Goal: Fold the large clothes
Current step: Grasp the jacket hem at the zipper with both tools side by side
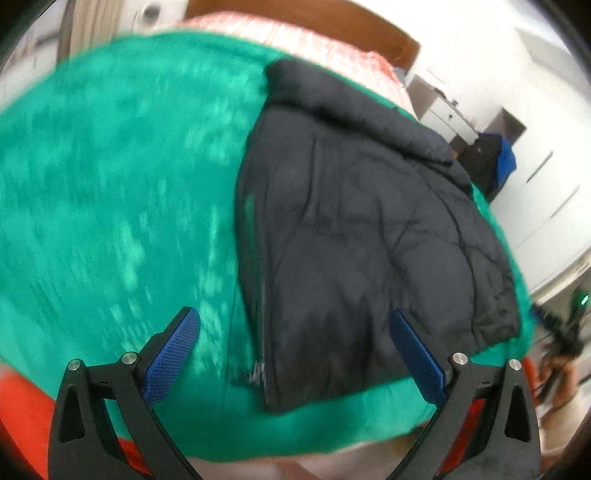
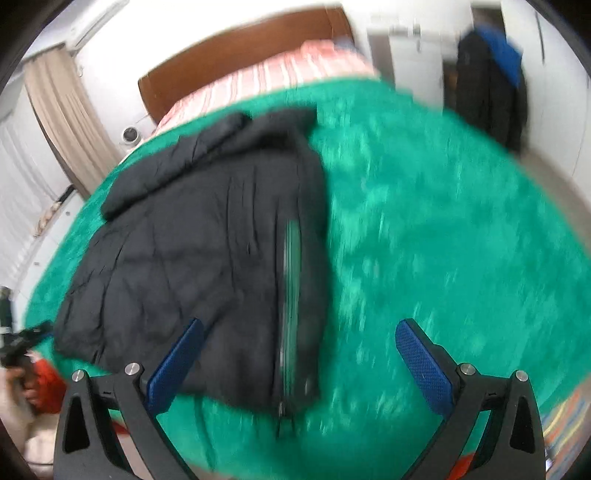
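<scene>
Between folds: black jacket (image 1: pixel 369 229) folded in half lengthwise, centre-right of frame on green blanket (image 1: pixel 110 184). Left gripper (image 1: pixel 295 354) and right gripper (image 2: pixel 299 365) both wide, empty. Next, probably: grasp hem, fold toward collar.

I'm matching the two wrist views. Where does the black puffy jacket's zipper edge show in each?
Left wrist: the black puffy jacket lies right of centre; its zipper edge runs down its left side.
Right wrist: jacket left of centre, zipper edge on its right side.
Shared landmark: the brown wooden headboard, top of both.
</scene>
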`<state>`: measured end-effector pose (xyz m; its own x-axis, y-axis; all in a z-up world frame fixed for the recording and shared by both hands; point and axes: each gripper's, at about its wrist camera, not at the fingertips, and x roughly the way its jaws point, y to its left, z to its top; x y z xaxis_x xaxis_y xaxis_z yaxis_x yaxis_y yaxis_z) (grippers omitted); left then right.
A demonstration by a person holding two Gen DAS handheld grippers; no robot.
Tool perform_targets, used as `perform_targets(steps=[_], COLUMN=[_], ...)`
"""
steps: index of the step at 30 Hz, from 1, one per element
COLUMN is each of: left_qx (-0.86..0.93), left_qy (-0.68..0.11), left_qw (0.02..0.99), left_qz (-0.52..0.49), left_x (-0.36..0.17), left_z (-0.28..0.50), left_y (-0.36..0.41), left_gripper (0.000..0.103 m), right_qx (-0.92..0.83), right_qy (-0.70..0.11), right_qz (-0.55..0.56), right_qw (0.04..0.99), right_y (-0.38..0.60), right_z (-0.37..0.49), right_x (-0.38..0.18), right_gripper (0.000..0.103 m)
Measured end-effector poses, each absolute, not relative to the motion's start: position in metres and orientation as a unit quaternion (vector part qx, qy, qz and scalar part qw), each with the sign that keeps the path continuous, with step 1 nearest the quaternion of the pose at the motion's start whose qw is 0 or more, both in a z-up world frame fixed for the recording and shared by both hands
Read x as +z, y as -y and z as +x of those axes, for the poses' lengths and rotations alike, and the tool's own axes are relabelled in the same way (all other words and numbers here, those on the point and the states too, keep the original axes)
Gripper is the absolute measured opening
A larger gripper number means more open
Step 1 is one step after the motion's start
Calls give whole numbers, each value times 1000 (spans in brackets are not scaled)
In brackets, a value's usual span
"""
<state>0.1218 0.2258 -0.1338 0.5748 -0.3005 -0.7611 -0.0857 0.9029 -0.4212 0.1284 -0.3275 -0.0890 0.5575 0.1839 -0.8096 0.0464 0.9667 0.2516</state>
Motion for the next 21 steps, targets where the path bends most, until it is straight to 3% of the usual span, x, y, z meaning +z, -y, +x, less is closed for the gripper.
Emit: perform_targets(steps=[2, 4, 6, 8, 9, 11, 12, 14, 21], left_qx=[-65, -67, -77, -74, -75, -77, -77, -76, -113], left_qy=[-463, -465, -476, -485, -488, -495, -496, -497, -501], left_qw=[856, 857, 851, 847, 846, 843, 842, 841, 834], left_qz=[-219, -212, -208, -206, -203, -198, -197, -201, -202], left_x=[-143, -143, -145, -148, -149, -149, -147, -142, -117], left_z=[124, 124, 126, 126, 126, 125, 124, 122, 87], left_y=[-229, -225, -223, -220, -218, -215, -212, -212, -210], left_gripper=[98, 85, 63, 54, 41, 26, 20, 17, 15], right_qx=[61, 76, 86, 85, 84, 92, 89, 95, 112], right_qy=[-489, -488, -491, -500, -507, -520, -523, -525, -528], right_qz=[143, 151, 158, 171, 183, 197, 188, 166, 115], right_qw=[859, 856, 852, 845, 838, 826, 826, 829, 834], right_y=[328, 327, 325, 322, 324, 323, 321, 318, 313], right_z=[124, 123, 128, 135, 139, 145, 147, 147, 125], right_x=[-101, -106, -111, -117, -122, -131, -131, -123, -83], right_gripper=[101, 97, 90, 80, 76, 49, 45, 28, 21])
